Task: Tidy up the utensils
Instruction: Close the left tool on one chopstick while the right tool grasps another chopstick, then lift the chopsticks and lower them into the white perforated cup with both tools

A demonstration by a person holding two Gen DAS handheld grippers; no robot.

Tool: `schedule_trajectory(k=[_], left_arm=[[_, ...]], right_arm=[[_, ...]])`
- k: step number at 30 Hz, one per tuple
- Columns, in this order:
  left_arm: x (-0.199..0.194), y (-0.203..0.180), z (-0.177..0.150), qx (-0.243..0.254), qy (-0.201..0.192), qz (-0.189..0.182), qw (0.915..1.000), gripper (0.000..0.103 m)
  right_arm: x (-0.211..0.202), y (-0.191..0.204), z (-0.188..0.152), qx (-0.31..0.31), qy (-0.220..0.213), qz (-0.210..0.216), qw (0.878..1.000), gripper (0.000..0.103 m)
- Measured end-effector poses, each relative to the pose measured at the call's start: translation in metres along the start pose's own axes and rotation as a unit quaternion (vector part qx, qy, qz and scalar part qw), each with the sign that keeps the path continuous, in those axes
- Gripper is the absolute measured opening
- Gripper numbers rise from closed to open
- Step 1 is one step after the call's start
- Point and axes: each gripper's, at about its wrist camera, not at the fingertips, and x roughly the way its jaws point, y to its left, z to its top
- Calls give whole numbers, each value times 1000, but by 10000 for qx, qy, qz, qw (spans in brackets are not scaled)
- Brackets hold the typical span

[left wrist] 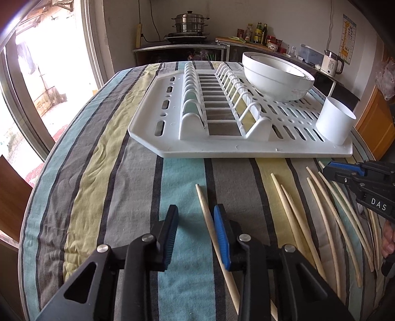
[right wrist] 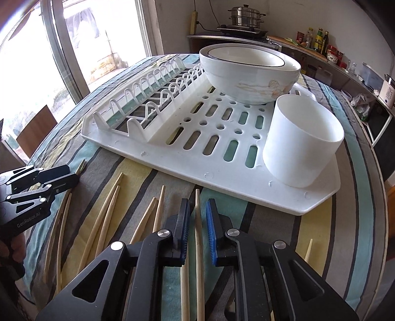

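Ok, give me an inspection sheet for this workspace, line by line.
Surface: striped cloth covering the table.
Job's things: wooden chopsticks loose on the cloth; white drying rack carrying a bowl and a white cup.
Clutter: nothing seen on the cloth.
Grippers: left tool open, one chopstick between its jaws; right tool open, astride a chopstick, gap visible either side.
Cables: a cord hanging on the back wall above the stove.
Surroundings: window, steamer pot, bottles, kettle.
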Motion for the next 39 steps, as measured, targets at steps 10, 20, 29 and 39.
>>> schedule_trajectory(k=[10,20,29,39], left_arm=[[2,-16,6,363,20,14,9993,7],[-30,-14,7,410,-279,-372,9981,6],[-82,-11,10,401,-700,-719,9941,6],[-141,-17,16,493,-1230,-985,9863,6]], right_arm=[[1,5,2,-150,143,18,9998,5],[-53,2,1,1,-453,185,9988,5],[-113,-2,-5,158,-1086,207,9937,5],[-171,-3,-12,200,-1695,127,9853,5]])
